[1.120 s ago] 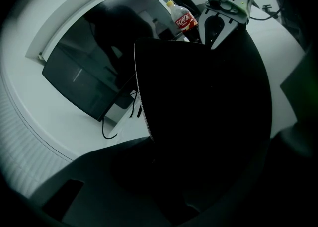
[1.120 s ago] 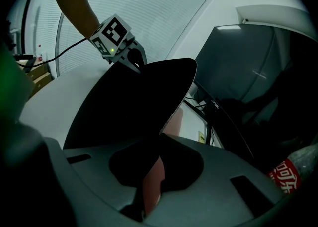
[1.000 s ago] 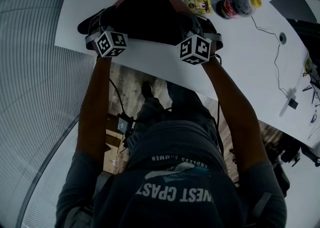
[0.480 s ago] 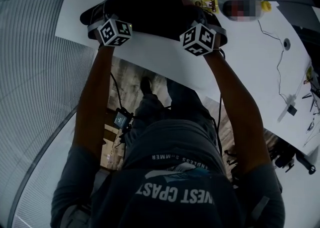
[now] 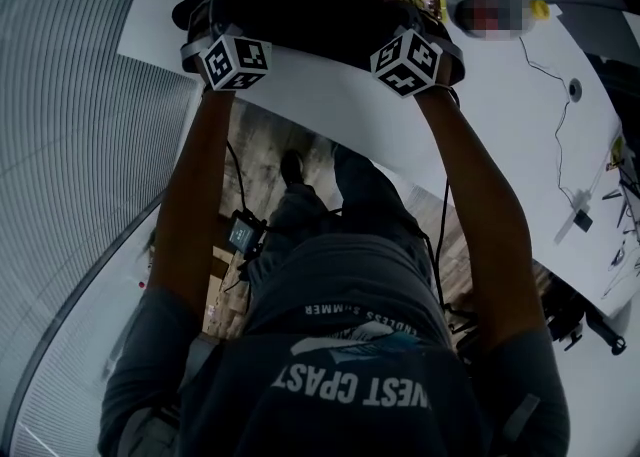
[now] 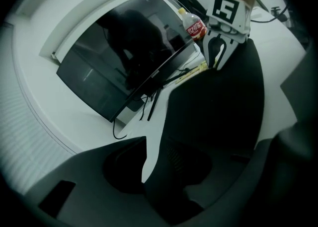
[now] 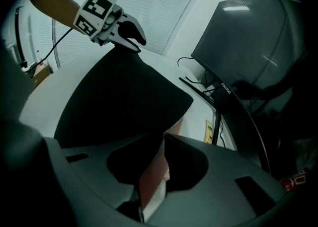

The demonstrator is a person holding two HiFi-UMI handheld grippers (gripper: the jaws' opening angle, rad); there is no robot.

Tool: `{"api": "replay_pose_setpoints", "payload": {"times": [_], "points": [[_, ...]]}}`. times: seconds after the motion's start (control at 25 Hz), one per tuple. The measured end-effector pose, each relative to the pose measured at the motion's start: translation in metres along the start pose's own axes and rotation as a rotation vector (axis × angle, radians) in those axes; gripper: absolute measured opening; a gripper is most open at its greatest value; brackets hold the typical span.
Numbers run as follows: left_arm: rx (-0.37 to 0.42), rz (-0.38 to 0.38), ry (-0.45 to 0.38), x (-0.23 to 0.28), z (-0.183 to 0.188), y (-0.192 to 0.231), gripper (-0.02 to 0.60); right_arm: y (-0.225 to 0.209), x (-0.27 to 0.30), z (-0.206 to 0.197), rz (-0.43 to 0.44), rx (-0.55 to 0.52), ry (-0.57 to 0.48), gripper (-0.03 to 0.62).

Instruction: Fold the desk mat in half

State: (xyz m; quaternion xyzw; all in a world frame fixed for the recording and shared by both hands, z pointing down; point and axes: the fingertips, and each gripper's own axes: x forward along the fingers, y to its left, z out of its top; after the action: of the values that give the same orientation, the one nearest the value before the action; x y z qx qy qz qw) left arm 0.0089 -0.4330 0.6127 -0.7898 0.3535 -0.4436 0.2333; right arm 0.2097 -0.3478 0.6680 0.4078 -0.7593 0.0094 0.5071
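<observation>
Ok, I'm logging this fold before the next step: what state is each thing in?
desk mat: one edge raised, a corner between each gripper's jaws.
left gripper: jaws have just been opening, mat corner between them.
right gripper: jaws have just been opening, mat corner between them.
monitor: screen dark.
bottle: capped.
</observation>
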Motion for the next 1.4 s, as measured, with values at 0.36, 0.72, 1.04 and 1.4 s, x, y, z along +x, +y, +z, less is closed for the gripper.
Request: {"api": "replay_pose_setpoints", "payload": {"times": [0.36,0.72,1.04,1.4], "points": [[-0.026,0.062,-0.06,-0.048,-0.005,0.022,0.115,-0.004,-0.022,-0.002,-0.069,0.03,0.035,0.099],[-0.055,0.1,-0.142,-0.108,-0.004,0.055,0.106,-0.001,-0.079,0.041,-0.15,0.098,-0.052,0.089],[-0.063,0.092,-0.204,-0.186,-0.019,0.061,0.086,0.021,-0.159,0.106,-0.176,0.119,-0.218,0.061],[-0.096,0.062,-0.229,-0.263,-0.049,0.066,0.077,0.05,-0.247,0.149,-0.178,0.163,-0.339,0.051]]}}
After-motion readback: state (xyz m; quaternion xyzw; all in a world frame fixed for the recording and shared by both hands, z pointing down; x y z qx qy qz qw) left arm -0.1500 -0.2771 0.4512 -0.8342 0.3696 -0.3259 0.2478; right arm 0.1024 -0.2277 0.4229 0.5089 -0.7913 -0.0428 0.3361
